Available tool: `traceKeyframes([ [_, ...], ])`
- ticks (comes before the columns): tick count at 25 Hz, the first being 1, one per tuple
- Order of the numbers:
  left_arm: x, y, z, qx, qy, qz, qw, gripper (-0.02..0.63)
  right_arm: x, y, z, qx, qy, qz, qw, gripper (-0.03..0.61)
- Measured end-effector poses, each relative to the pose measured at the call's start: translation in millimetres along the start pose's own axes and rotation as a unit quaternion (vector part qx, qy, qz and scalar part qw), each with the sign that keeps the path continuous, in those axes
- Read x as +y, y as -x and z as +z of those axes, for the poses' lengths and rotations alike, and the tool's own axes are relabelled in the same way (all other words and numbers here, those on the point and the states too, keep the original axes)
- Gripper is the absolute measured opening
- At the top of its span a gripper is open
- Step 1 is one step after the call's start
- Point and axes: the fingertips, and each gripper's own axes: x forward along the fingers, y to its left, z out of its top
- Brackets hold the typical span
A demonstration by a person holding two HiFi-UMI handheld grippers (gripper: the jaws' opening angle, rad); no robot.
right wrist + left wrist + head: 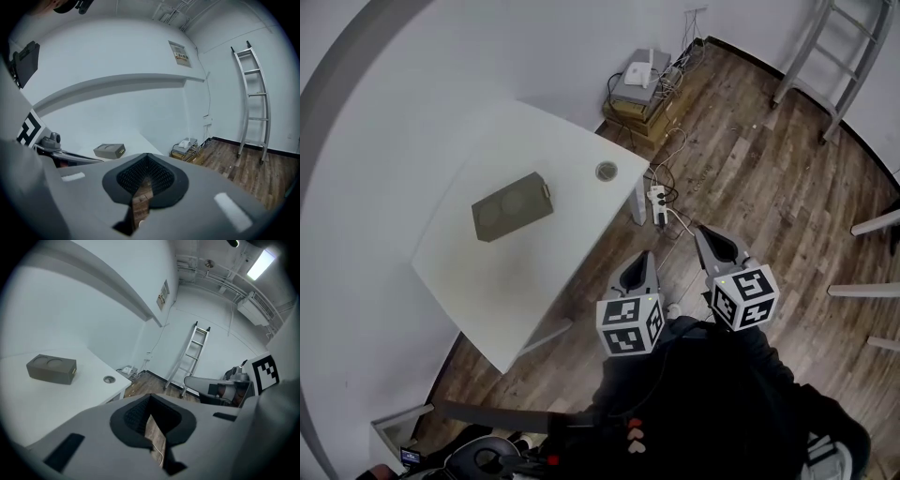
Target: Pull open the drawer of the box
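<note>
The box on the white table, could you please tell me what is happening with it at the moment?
Nothing touches the box yet. A person holds the left tongs and the right tongs over the wooden floor beside the table, both shut and empty, well short of the box. It lies alone on the table, its drawer apparently closed.
</note>
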Motion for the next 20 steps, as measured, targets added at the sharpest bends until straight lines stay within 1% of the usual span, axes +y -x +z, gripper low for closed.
traceKeyframes([
  [5,39.6,-10.2,27.4,-0.014,0.014,0.024,0.9995,-0.005,14.6,-47.5,18.7,0.005,0.015,0.028,0.999,-0.003],
  [10,85.5,-13.1,55.6,-0.031,0.03,0.051,0.9977,-0.005,38.6,-93.4,35.4,0.01,0.03,0.057,0.998,-0.003],
  [16,137.0,-9.6,66.5,-0.035,0.058,0.093,0.9933,-0.006,65.8,-139.7,42.6,0.027,0.044,0.091,0.995,-0.003],
  [20,170.7,-2.8,70.2,-0.048,0.082,0.123,0.9878,-0.005,90.2,-170.6,44.4,0.038,0.061,0.126,0.989,-0.003],
])
